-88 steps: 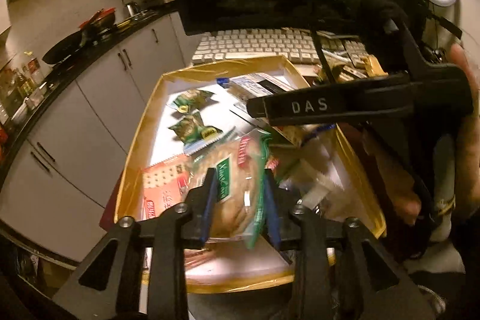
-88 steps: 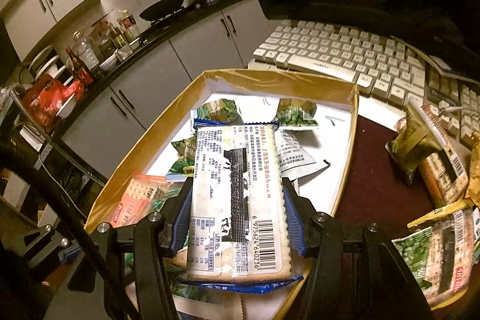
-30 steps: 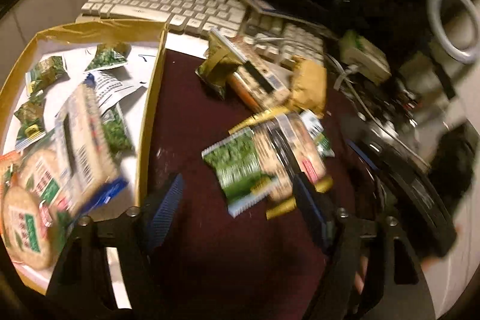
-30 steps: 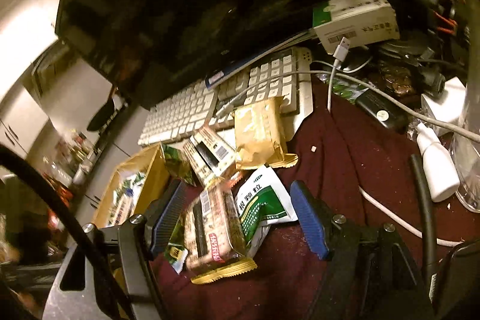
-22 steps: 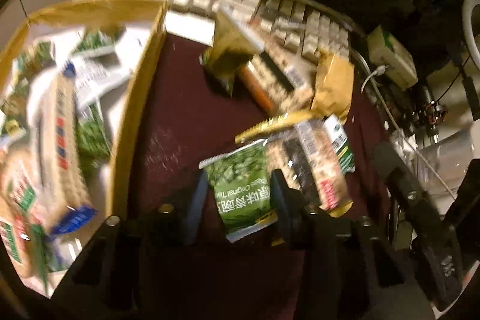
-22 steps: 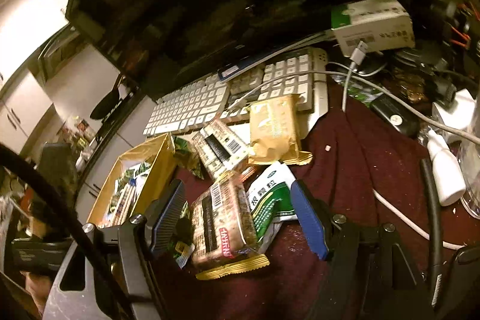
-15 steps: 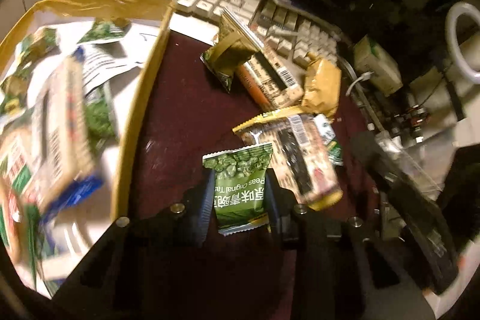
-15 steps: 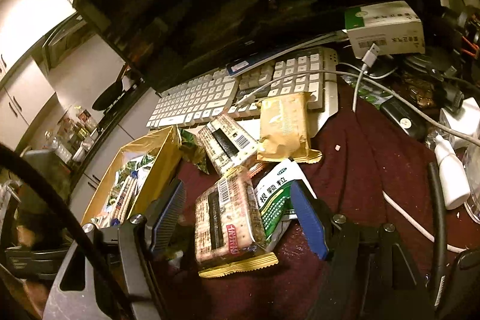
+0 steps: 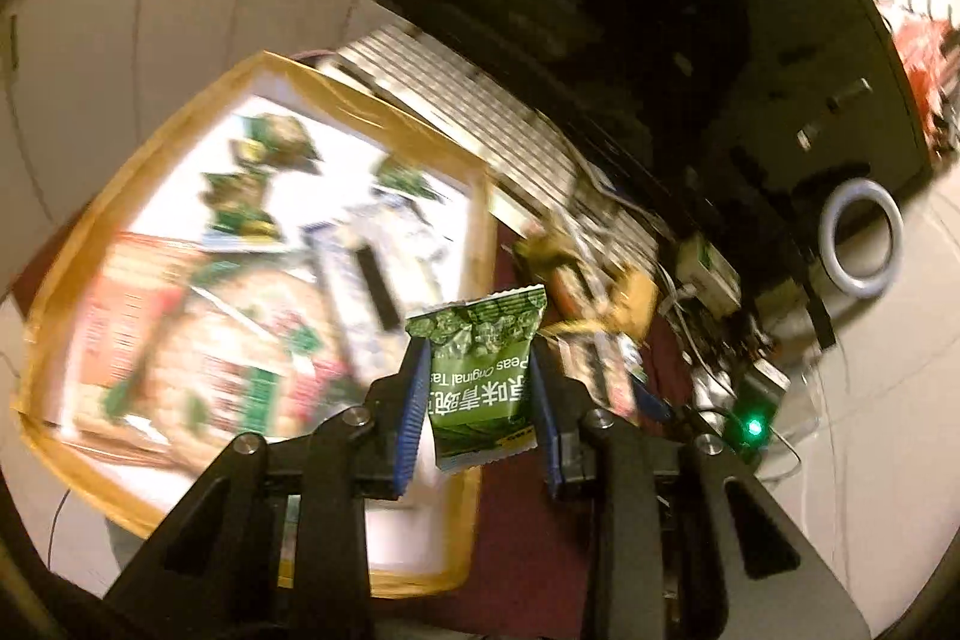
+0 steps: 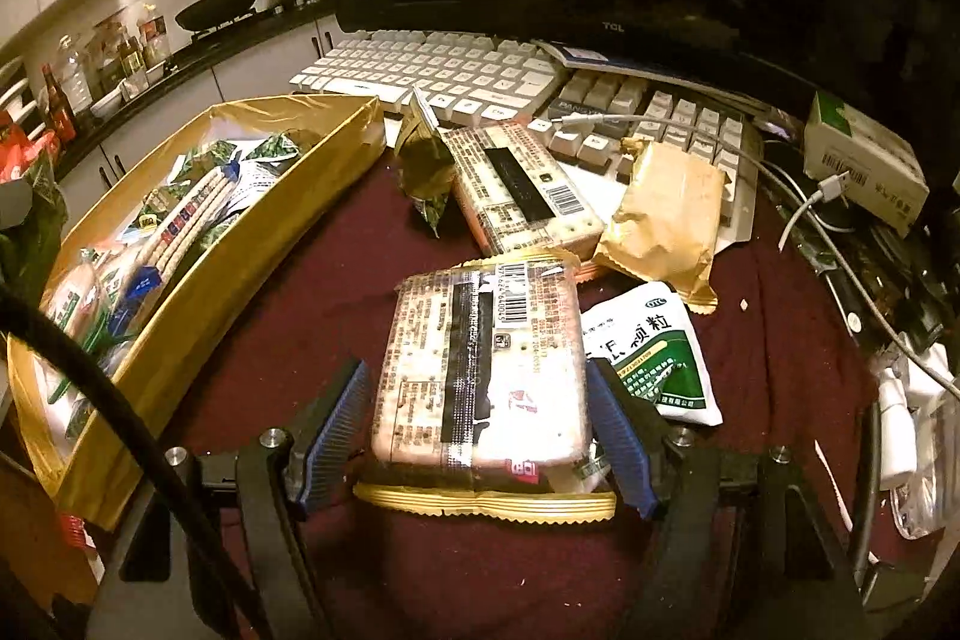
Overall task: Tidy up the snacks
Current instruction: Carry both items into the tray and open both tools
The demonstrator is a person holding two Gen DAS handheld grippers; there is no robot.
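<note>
**Peas lifted, crackers framed**

The left tool (image 9: 478, 400) grips a green foil pea packet (image 9: 480, 376), raised over the right edge of the gold-walled cardboard tray (image 10: 198, 292). Right of the tray, the right tool (image 10: 480, 421) stands open around a clear-wrapped cracker pack (image 10: 480, 370) on the maroon-clothed bench (image 10: 336, 280).

Bare maroon cloth (image 10: 312, 292) between box wall (image 10: 198, 280) and cracker pack (image 10: 480, 370); right side cluttered, cables (image 10: 840, 244) probably snag.

Dim amber light (left view motion-blurred)
</note>
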